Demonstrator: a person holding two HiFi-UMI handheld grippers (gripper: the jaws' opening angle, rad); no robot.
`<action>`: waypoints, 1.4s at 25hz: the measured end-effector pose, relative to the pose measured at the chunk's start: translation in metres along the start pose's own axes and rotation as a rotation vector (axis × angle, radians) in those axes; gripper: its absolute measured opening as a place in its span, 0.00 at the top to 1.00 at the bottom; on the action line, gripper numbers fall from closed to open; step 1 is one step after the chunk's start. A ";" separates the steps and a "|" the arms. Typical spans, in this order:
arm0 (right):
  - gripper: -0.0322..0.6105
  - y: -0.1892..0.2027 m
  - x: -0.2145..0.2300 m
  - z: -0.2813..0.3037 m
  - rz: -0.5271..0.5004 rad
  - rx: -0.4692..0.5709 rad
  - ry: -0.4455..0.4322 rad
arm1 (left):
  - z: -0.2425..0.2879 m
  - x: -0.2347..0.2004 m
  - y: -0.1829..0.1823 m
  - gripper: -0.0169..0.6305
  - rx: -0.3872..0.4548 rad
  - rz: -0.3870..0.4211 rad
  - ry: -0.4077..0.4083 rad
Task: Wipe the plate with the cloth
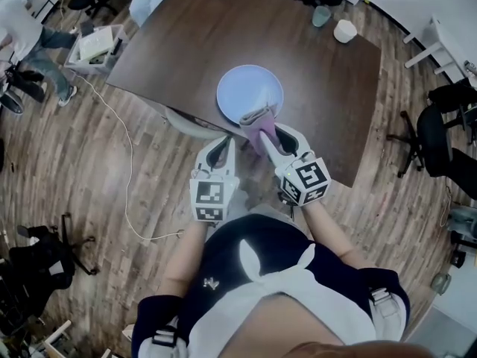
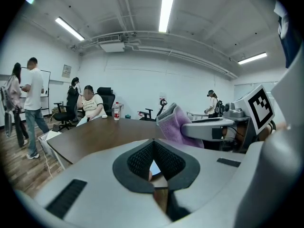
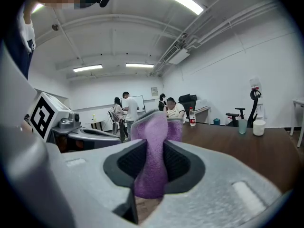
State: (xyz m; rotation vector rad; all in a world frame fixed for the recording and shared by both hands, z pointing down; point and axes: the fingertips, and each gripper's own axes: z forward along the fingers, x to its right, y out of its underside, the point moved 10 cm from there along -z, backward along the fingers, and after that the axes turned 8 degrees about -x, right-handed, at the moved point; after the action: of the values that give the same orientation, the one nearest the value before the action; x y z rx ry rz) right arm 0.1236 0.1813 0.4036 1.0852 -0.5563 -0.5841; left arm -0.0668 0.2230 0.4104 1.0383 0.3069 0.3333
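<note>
Purple cloth (image 1: 256, 121) is clamped between the pads of the right gripper (image 1: 270, 135), its free end at the near rim of the pale blue plate (image 1: 250, 84); whether it touches cannot be told. The plate sits near the near edge of the dark wood table (image 1: 186, 51). The left gripper (image 1: 223, 144) is just left of the right one, jaws closed together with nothing between them.
</note>
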 end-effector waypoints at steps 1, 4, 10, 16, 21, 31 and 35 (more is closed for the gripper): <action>0.79 -0.002 0.002 0.008 0.002 -0.009 0.004 | 0.005 -0.008 -0.002 0.97 -0.006 0.000 0.004; 0.79 -0.004 0.009 0.028 0.019 -0.043 0.019 | 0.016 -0.028 -0.005 0.97 -0.024 -0.008 0.022; 0.79 -0.006 0.020 0.057 0.027 -0.105 0.053 | 0.040 -0.057 -0.002 0.97 -0.069 -0.018 0.076; 0.79 -0.007 0.035 0.081 0.014 -0.176 0.001 | 0.075 -0.068 0.005 0.97 -0.115 -0.081 0.114; 0.79 -0.008 0.054 0.106 -0.036 -0.252 -0.039 | 0.102 -0.080 0.011 0.97 -0.168 -0.137 0.121; 0.79 -0.014 0.082 0.167 -0.177 -0.444 -0.139 | 0.144 -0.111 0.003 0.97 -0.267 -0.173 0.102; 0.79 -0.009 0.086 0.185 -0.225 -0.513 -0.197 | 0.155 -0.117 0.004 0.97 -0.290 -0.191 0.096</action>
State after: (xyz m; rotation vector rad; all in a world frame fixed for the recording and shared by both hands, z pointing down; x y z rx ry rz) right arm 0.0597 0.0002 0.4733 0.6081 -0.4211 -0.9778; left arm -0.1113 0.0559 0.4974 0.7034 0.4276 0.2467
